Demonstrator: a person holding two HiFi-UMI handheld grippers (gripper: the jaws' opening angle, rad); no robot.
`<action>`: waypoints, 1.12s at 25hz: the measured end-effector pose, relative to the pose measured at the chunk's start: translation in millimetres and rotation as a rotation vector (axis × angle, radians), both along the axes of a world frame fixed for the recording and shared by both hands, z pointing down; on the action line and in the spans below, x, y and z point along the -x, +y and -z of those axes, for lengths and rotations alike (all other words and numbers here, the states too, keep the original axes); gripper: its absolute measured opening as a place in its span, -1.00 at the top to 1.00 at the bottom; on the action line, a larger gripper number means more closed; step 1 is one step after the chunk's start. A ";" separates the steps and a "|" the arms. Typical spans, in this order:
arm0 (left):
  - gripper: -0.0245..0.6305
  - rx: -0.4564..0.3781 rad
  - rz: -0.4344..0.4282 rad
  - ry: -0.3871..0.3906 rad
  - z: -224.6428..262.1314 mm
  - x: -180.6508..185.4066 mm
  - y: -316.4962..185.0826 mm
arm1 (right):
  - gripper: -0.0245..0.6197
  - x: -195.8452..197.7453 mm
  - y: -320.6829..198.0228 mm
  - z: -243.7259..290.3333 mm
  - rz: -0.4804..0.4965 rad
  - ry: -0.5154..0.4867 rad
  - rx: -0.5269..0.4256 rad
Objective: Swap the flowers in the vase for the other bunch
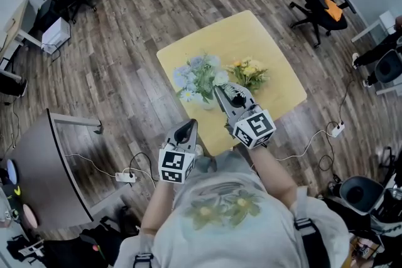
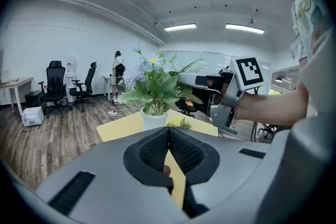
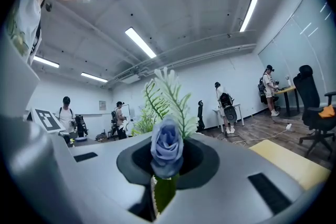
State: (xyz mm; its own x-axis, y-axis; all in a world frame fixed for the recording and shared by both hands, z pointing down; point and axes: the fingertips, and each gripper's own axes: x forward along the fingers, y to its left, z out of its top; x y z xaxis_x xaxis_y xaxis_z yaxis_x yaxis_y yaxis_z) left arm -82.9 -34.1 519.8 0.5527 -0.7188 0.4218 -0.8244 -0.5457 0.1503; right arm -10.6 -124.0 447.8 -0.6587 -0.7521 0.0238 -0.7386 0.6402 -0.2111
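head view: square yellow bench (image 1: 270,47) on a wood-plank floor. a blue-and-white bunch (image 1: 198,75) with green foliage stands upright in a white vase (image 2: 154,119) near the middle of the bench. a yellow bunch (image 1: 249,74) lies flat on the bench just beside the vase, on its right in the head view.

right gripper (image 1: 218,90): reaches in over the near edge of the bench, tips at the right side of the blue-and-white bunch, between the two bunches. in the right gripper view its fingers (image 3: 137,207) are pinching the stem of a blue rose (image 3: 167,148). the bloom sits just above the fingers, a green leaf below it. a fern frond (image 3: 176,94) rises behind the bloom. no view shows whether the lower stem is inside the vase.

left gripper (image 1: 188,128): held off the near edge of the bench, close to the person's body, well apart from the vase and pointing towards it. in the left gripper view its fingers (image 2: 184,152) are pressed together with nothing between them.

left gripper view also shows the right gripper's marker cube (image 2: 247,73) level with the foliage.
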 end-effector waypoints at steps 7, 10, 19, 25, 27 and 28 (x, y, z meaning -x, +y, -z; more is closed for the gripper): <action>0.88 -0.016 -0.002 -0.011 -0.9 1.7 -0.4 | 0.71 -1.9 -0.6 22.4 0.005 -0.030 -0.035; 0.88 -0.016 -0.005 -0.005 4.3 -4.2 -1.4 | 0.71 -7.0 -0.4 30.6 0.005 -0.041 -0.048; 0.88 -0.030 -0.001 -0.014 13.0 -4.8 -3.4 | 0.71 -14.4 1.5 62.0 0.016 -0.084 -0.094; 0.88 -0.038 -0.004 -0.013 13.8 1.1 1.5 | 0.71 -12.8 7.8 76.7 0.012 -0.113 -0.120; 0.88 -0.041 -0.006 -0.013 13.4 2.5 4.0 | 0.71 -12.1 10.7 83.0 0.009 -0.123 -0.135; 0.88 -0.043 -0.007 -0.013 13.4 3.1 5.5 | 0.71 -11.5 12.5 86.6 0.009 -0.127 -0.144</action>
State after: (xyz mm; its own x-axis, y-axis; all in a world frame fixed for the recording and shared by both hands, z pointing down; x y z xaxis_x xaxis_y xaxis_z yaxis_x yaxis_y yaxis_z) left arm -86.0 -28.6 506.5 0.5520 -0.7327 0.3980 -0.8225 -0.5569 0.1156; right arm 1.0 -111.5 361.2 -0.6564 -0.7357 -0.1671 -0.7059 0.6771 -0.2080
